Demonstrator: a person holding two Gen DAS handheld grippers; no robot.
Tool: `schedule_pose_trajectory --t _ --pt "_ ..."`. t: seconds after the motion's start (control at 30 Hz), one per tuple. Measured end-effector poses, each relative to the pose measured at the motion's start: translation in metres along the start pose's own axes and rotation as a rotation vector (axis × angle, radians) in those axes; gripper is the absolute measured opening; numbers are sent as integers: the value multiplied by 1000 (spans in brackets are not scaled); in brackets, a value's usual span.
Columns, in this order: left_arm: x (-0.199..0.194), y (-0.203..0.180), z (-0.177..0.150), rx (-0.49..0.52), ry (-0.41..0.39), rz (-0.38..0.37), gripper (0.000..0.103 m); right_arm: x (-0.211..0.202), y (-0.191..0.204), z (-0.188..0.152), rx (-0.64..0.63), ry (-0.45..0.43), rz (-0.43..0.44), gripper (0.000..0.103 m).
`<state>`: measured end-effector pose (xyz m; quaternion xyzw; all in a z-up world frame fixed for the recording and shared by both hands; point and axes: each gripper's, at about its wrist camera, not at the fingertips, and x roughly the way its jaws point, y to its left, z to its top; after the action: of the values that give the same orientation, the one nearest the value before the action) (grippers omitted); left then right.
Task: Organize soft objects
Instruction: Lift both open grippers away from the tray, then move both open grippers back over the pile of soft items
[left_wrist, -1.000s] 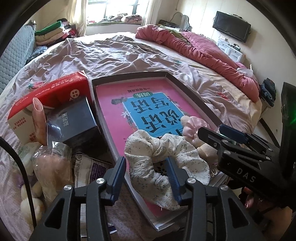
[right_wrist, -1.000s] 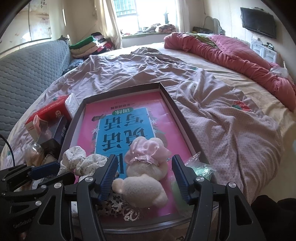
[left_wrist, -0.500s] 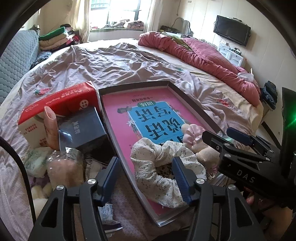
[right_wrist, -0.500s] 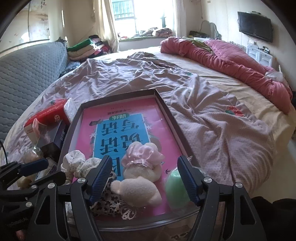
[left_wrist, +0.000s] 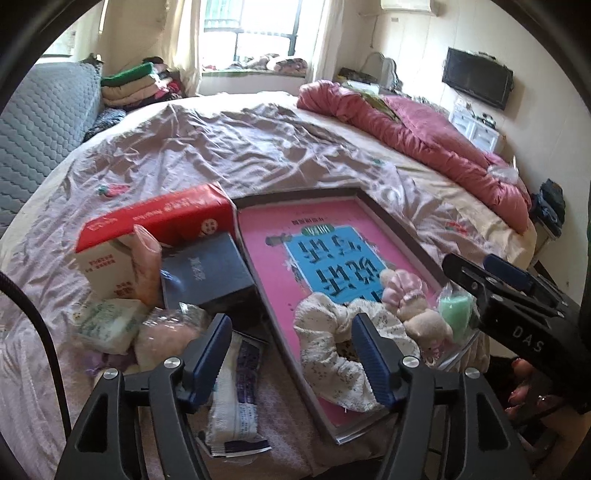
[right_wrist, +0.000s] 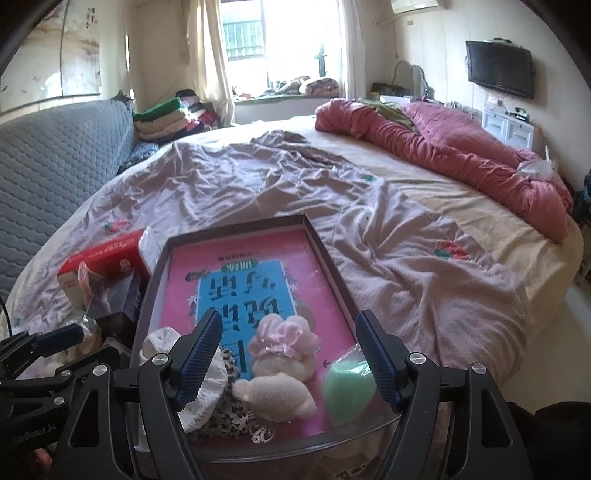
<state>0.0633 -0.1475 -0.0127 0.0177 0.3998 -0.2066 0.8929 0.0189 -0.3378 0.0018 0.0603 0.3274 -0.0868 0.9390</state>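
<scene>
Left gripper (left_wrist: 291, 349) angled downward, jaws opening, nothing gripped, floral scrunchie (left_wrist: 332, 345) beneath its right finger, right gripper (right_wrist: 286, 356) tilted down, spread wide, empty, plush toy (right_wrist: 282, 369) lying below between its fingers.

The shallow tray (left_wrist: 400, 236) with a pink and blue printed sheet in it lies on the bed (left_wrist: 258, 155). At the tray's near end lies a floral scrunchie (left_wrist: 332, 354), with a pink plush toy (left_wrist: 410, 306) touching it on the right and a green foam piece (left_wrist: 456, 314) at the tray's right rim. Left of the tray stand a red box (left_wrist: 162, 221) and a dark box (left_wrist: 207, 273), with wrapped packets (left_wrist: 110, 325) in front. The left gripper (left_wrist: 291, 350) hangs above the tray's near left corner, its jaws opening, the right one over the scrunchie, pressing nothing. The right gripper (left_wrist: 509, 291) shows beyond the tray's right edge.
</scene>
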Motion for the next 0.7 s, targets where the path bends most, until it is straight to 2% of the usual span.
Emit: schedule_pose_trajectory --t 0.23,0.33,0.7 --pt "-16 5 5 -8 -38 14 73 -21 5 10 -12 -69 14 77" --pt "-20 8 5 -17 -45 17 74 -26 7 13 -14 -74 21 81" --pt "-34 23 6 -44 -67 25 79 -33 27 15 -50 -83 37 81"
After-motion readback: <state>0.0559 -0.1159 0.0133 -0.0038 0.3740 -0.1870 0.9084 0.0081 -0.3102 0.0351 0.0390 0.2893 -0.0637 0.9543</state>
